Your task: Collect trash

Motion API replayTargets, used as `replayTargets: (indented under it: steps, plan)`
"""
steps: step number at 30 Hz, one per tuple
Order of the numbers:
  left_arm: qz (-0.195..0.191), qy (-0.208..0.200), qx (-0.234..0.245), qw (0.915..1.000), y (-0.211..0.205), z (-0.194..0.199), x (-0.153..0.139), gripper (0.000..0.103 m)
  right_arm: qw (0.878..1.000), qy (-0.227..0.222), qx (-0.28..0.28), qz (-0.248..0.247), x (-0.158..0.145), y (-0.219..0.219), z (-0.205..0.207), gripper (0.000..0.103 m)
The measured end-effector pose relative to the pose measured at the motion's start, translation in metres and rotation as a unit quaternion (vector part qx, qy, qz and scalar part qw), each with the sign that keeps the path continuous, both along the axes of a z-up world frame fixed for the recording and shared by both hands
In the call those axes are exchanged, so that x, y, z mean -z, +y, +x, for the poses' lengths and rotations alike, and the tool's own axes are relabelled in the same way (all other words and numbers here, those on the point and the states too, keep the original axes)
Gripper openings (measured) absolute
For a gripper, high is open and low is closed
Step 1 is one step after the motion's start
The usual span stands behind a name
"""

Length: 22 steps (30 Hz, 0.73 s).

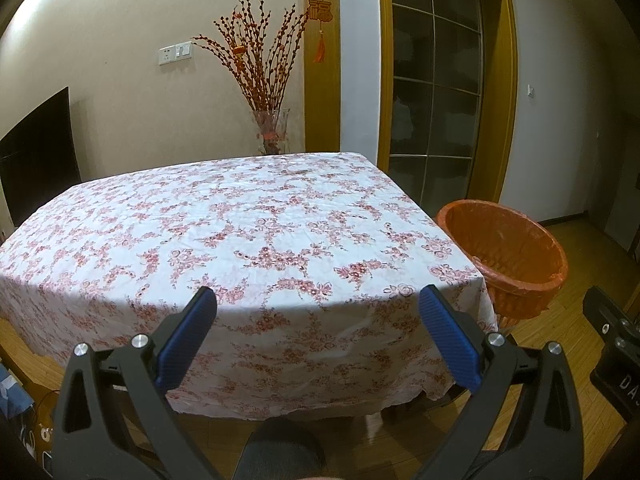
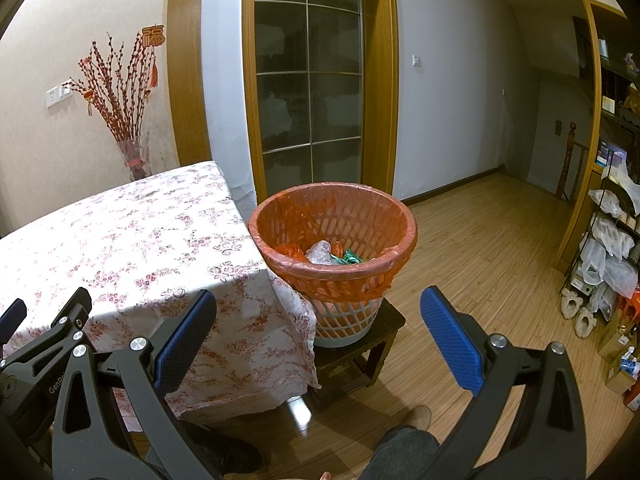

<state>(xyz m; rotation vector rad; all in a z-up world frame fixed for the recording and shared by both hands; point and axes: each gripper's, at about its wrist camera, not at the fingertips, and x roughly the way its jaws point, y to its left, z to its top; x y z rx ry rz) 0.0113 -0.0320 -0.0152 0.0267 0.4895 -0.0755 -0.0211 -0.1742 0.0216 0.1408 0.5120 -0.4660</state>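
Note:
An orange-lined basket (image 2: 334, 236) stands on a small dark stool (image 2: 360, 356) just right of the table. Inside it lie crumpled trash pieces (image 2: 320, 254): clear plastic, orange and green wrappers. My right gripper (image 2: 318, 300) is open and empty, held in front of and below the basket. The left gripper (image 1: 318, 300) is open too, nothing between its blue pads, hovering at the near edge of the floral tablecloth (image 1: 224, 224). In the left wrist view the basket (image 1: 504, 252) shows at the right. No trash shows on the cloth.
A glass vase of red branches (image 1: 268, 120) stands behind the table by the wall. A glass door (image 2: 308, 80) is behind the basket. Cluttered shelves with bags (image 2: 608, 248) line the right side. A person's legs and a shoe (image 2: 412, 420) are on the wooden floor below.

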Motion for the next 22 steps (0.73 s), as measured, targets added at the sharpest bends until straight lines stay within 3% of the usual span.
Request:
replayTargets:
  steps: [22]
  plan:
    - [-0.001, 0.0, 0.002, 1.0, 0.0, -0.0013, 0.0006, 0.099, 1.0, 0.0, 0.0, 0.0, 0.0, 0.0003, 0.0, 0.1]
